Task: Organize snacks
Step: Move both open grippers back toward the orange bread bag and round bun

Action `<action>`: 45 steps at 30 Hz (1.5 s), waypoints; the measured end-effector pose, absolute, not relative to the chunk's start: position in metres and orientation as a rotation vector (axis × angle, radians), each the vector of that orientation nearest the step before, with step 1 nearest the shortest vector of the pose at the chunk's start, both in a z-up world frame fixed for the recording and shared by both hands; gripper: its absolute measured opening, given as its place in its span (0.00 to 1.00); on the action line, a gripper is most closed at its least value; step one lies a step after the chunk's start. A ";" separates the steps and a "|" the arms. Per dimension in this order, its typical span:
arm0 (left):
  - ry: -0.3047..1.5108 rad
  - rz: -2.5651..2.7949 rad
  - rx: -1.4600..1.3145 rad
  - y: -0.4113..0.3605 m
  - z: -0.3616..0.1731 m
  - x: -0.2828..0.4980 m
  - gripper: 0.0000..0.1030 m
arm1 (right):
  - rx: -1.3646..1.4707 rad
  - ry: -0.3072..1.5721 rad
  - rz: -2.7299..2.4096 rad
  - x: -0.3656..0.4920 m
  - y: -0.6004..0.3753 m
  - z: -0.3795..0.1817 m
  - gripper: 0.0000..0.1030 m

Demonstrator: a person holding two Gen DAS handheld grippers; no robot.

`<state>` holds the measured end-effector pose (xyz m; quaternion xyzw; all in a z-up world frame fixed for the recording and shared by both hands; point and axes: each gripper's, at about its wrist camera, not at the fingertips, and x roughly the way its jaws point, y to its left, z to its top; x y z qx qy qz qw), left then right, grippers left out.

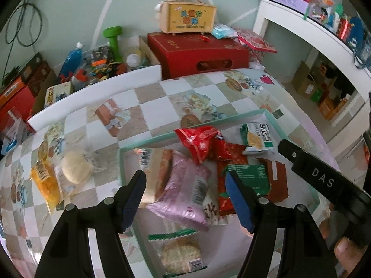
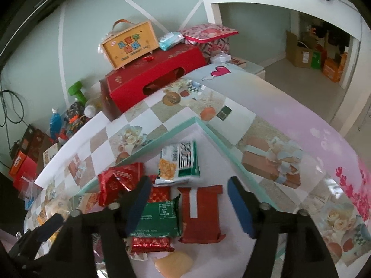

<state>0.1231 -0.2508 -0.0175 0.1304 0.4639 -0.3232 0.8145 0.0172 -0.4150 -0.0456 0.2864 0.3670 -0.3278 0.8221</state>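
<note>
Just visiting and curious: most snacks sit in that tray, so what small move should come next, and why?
Probably swing the left gripper toward the bun packet and the yellow packet. Both lie on the tablecloth outside the green-rimmed tray, and both grippers' jaws stand open over the tray, gripping nothing.

Pale green wall (image 1: pixel 69 11), white shelf unit (image 1: pixel 301 30), checkered tablecloth (image 1: pixel 162 97).

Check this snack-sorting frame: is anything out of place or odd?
Yes. Two snacks lie outside the teal-rimmed tray, on the checked tablecloth to its left in the left wrist view: a pale round bun in clear wrap and an orange packet. In the tray, packets overlap in a loose heap; nothing looks spilled or torn.
</note>
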 end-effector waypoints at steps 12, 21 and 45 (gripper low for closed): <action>1.018 -0.516 0.170 -0.201 -0.030 0.155 0.87 | 0.558 0.854 -0.733 0.026 -0.411 -0.053 0.80; 1.055 -0.401 0.098 -0.173 -0.044 0.177 0.89 | 0.523 0.865 -0.723 0.034 -0.404 -0.052 0.99; 1.087 -0.231 0.037 -0.104 -0.044 0.217 0.98 | 0.460 0.815 -0.560 0.072 -0.351 -0.027 1.00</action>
